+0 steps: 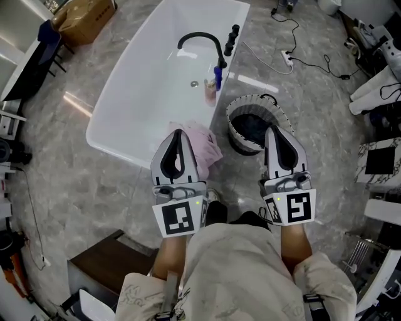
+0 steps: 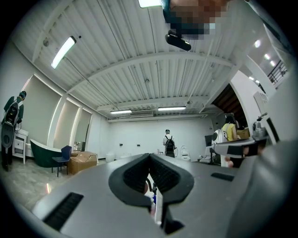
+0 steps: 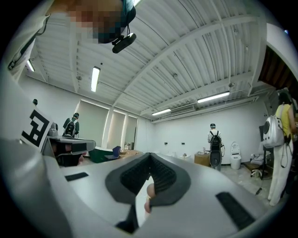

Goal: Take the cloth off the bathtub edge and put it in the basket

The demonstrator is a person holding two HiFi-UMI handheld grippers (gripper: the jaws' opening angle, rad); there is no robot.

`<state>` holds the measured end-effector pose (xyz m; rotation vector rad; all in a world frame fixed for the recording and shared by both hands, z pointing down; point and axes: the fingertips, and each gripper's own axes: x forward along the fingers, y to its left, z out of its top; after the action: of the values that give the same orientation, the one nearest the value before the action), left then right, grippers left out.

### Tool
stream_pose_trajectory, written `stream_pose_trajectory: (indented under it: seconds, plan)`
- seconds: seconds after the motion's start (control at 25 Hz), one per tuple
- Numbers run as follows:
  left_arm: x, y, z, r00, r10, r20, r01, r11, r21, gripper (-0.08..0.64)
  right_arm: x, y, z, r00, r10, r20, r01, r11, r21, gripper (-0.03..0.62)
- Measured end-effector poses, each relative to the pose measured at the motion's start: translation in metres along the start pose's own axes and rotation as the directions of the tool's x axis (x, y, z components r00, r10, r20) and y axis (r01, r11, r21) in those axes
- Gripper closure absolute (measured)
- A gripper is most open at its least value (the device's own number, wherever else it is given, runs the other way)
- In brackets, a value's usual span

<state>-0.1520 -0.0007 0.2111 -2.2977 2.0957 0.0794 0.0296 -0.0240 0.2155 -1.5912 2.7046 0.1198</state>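
A pink cloth (image 1: 208, 148) lies bunched on the near right corner of the white bathtub (image 1: 108, 97). Just right of it on the floor stands a round basket (image 1: 230, 130) with a patterned rim and a dark inside. My left gripper (image 1: 178, 132) hovers over the cloth's left part, jaws shut and empty. My right gripper (image 1: 274, 129) hangs over the basket's near right rim, also shut with nothing in it. Both gripper views look level across the room, so neither left gripper (image 2: 149, 156) nor right gripper (image 3: 149, 155) view shows cloth or basket.
A black faucet (image 1: 202, 40) and small bottles (image 1: 213, 83) stand on the tub's right edge. A power strip with cables (image 1: 287, 59) lies on the floor beyond the basket. A cardboard box (image 1: 84, 17) sits far left. People (image 2: 168, 142) stand across the room.
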Motion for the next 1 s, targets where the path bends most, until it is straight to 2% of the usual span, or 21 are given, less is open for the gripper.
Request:
stream_pose_trajectory:
  seconds: [0.2, 0.52, 0.8, 1.0]
  plan:
    - [0.007, 0.019, -0.004, 0.999, 0.036, 0.002, -0.036, 0.999, 0.003, 0.557, 0.021, 0.011, -0.01, 0.999, 0.033, -0.017, -0.033, 0.999, 0.01, 0.604]
    - [0.022, 0.038, -0.024, 0.989, 0.148, -0.01, -0.148, 0.989, 0.027, 0.557, 0.064, 0.014, -0.036, 0.991, 0.131, -0.028, -0.129, 0.99, 0.06, 0.604]
    - [0.032, 0.048, -0.046, 0.967, 0.25, -0.044, -0.249, 0.968, 0.031, 0.557, 0.102, 0.017, -0.058, 0.968, 0.243, -0.057, -0.237, 0.967, 0.092, 0.604]
    - [0.029, 0.063, -0.071, 0.946, 0.313, -0.08, -0.31, 0.95, 0.044, 0.557, 0.123, 0.038, -0.09, 0.939, 0.326, -0.105, -0.316, 0.943, 0.107, 0.604]
